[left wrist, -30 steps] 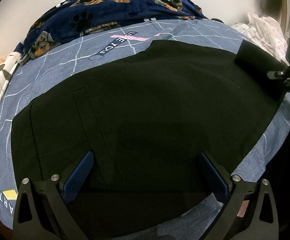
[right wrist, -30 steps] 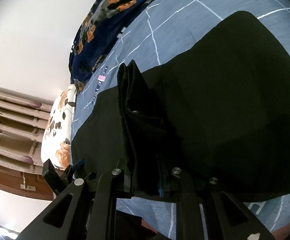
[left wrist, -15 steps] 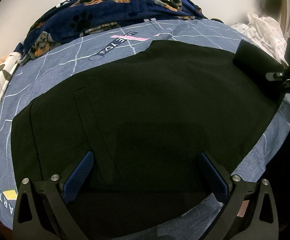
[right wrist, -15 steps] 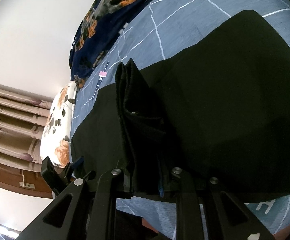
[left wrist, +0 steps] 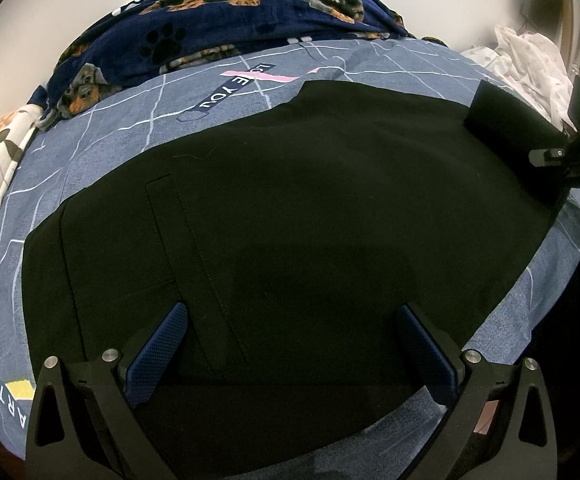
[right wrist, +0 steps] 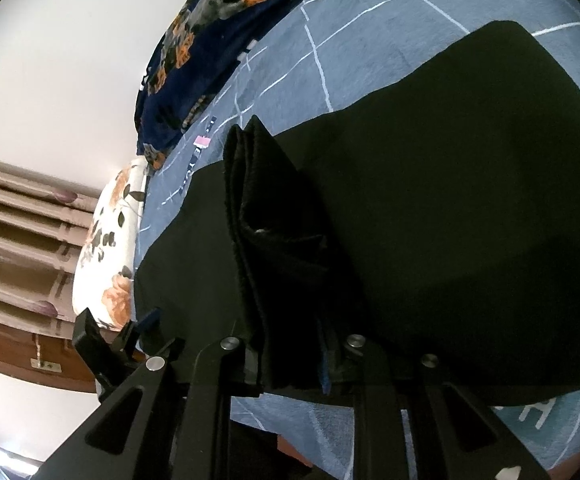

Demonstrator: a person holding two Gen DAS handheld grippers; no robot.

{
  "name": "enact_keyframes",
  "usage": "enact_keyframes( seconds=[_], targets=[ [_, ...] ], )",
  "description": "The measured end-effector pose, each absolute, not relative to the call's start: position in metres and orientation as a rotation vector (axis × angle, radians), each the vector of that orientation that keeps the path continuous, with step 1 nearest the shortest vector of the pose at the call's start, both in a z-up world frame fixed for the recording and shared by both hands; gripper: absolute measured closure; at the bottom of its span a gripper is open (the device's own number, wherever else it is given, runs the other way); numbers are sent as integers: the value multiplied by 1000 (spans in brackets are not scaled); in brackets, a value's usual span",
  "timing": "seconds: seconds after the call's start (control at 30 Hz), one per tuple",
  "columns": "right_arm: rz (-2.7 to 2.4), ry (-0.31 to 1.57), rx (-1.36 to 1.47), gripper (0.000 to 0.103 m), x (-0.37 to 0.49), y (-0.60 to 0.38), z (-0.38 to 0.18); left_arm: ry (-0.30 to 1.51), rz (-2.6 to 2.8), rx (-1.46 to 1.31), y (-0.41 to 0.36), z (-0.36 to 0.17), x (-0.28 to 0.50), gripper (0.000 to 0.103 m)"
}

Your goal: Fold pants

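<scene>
Black pants (left wrist: 309, 208) lay spread flat on the blue bedsheet (left wrist: 102, 144), directly under & ahead of the left gripper (left wrist: 290, 344). Its jaws stood wide apart w/ nothing clamped, blue pads (left wrist: 158, 352) just over the fabric near the edge. Right gripper (right wrist: 290, 364) was nearly closed, pinching a bunched fold of the pants (right wrist: 266, 216) that rose straight ahead of its fingers. Dog-print blanket (left wrist: 218, 28) was beyond, well apart.
</scene>
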State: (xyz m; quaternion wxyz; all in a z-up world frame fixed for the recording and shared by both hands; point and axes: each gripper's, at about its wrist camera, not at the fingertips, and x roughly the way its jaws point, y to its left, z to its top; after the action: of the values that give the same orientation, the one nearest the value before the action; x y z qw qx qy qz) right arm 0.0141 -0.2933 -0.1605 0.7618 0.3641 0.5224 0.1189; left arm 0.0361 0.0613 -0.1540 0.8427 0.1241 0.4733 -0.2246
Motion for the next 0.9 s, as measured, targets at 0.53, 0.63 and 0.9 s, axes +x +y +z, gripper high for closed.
enact_keyframes(
  seconds=[0.53,0.63,0.9],
  targets=[
    [241,1150,732,81,16,-287,-158,999,-474,262,61,-154,36,0],
    [237,1152,718,81,16,-286,-157,999,-474,262,61,-154,36,0],
    [229,1157,692,79,17,-282,-156,999,-474,262,61,-154,36,0]
  ],
)
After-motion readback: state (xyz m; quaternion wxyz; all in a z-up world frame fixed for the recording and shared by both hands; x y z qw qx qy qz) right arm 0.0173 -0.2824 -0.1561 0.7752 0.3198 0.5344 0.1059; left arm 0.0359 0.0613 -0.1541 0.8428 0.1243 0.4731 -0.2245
